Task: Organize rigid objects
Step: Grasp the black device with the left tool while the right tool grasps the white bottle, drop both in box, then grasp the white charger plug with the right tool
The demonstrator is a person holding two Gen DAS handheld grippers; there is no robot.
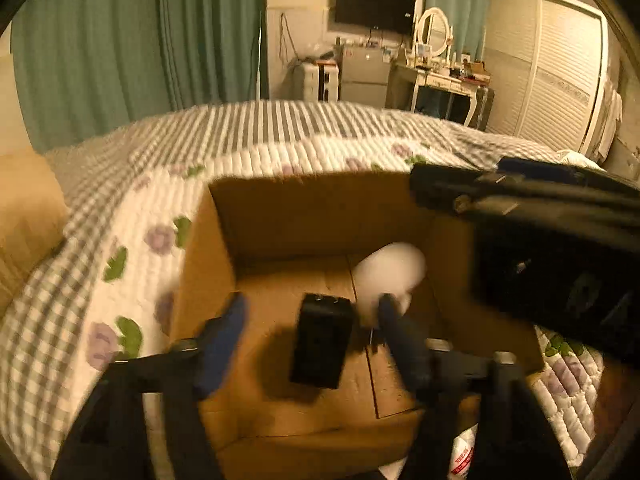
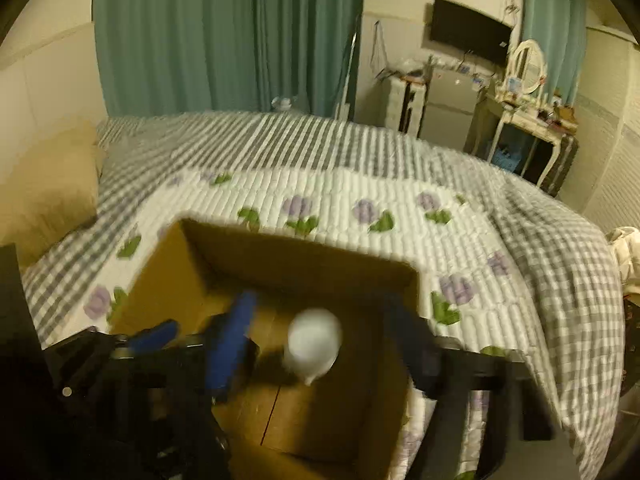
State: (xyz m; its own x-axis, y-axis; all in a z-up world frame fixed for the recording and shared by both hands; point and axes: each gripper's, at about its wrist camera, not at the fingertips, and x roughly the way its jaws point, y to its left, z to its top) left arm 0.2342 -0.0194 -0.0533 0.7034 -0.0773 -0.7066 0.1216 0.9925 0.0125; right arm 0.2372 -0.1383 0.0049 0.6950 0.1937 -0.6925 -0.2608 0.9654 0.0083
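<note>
An open cardboard box (image 1: 280, 216) sits on the bed; it also shows in the right wrist view (image 2: 304, 256). A black rectangular block (image 1: 322, 340) is inside the box, blurred, between the fingers of my open left gripper (image 1: 312, 316) without touching them. A white rounded object (image 1: 390, 272) is in the box's right part; the right wrist view shows it (image 2: 314, 340) blurred between the spread fingers of my open right gripper (image 2: 320, 316). The right gripper's black body (image 1: 540, 240) hangs over the box's right side.
The bed has a quilted cover (image 2: 360, 184) with grey checks and purple flowers. A tan pillow (image 2: 48, 188) lies at the left. Green curtains (image 2: 224, 36), a wall TV (image 1: 374, 8), a dressing table (image 1: 440, 76) and a white wardrobe (image 1: 552, 68) stand beyond the bed.
</note>
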